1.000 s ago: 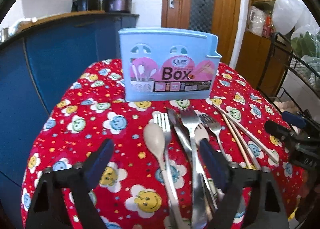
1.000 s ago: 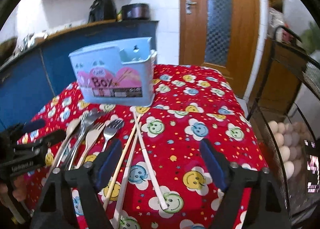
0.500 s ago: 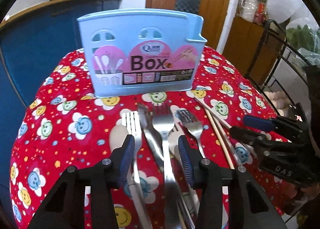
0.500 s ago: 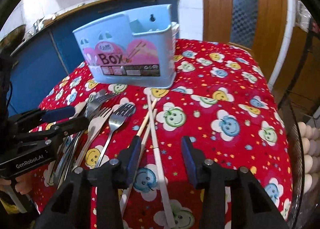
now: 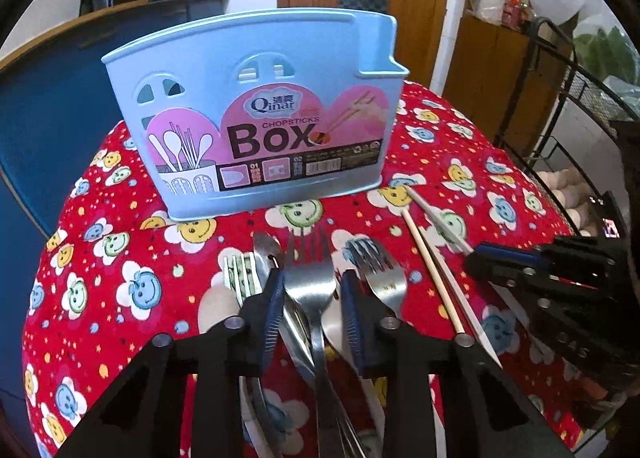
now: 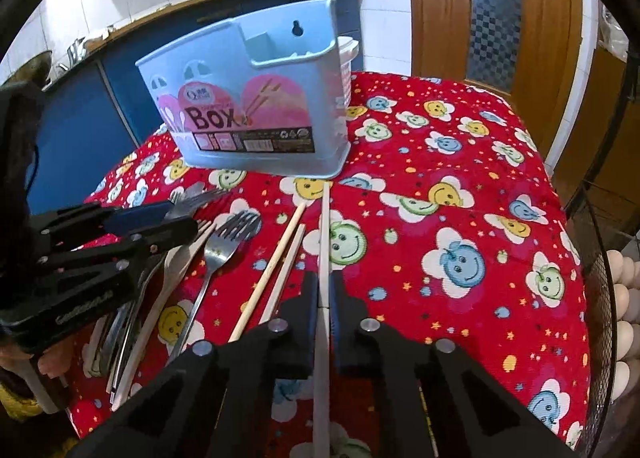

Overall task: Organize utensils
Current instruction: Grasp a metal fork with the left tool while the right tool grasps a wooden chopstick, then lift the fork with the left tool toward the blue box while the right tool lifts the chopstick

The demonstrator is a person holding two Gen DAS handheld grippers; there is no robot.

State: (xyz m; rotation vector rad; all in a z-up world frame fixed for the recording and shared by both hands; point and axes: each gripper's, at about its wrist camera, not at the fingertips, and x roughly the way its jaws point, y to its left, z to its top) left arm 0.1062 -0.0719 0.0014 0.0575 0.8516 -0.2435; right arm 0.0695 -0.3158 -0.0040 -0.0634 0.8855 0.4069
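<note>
A light blue chopsticks box [image 5: 260, 114] stands upright at the far side of the red smiley tablecloth [image 5: 120, 258]; it also shows in the right wrist view [image 6: 256, 98]. My left gripper [image 5: 312, 298] is shut on a steel fork [image 5: 310, 278] among a pile of forks, a knife and a beige spoon [image 5: 218, 306]. My right gripper [image 6: 325, 298] is shut on a white chopstick [image 6: 325, 242]. Two wooden chopsticks [image 6: 276, 262] lie just left of it. Each gripper shows in the other's view, the right one [image 5: 560, 290] and the left one [image 6: 100, 242].
A blue counter [image 6: 100, 98] with appliances stands behind the table. A wooden door [image 6: 500, 18] is at the back right. A black wire rack holding eggs [image 6: 620, 298] stands at the table's right edge. Another steel fork [image 6: 224, 246] lies between the grippers.
Both grippers moved down and forward toward the table and their jaws closed: the left on the steel fork, the right on the white chopstick.
</note>
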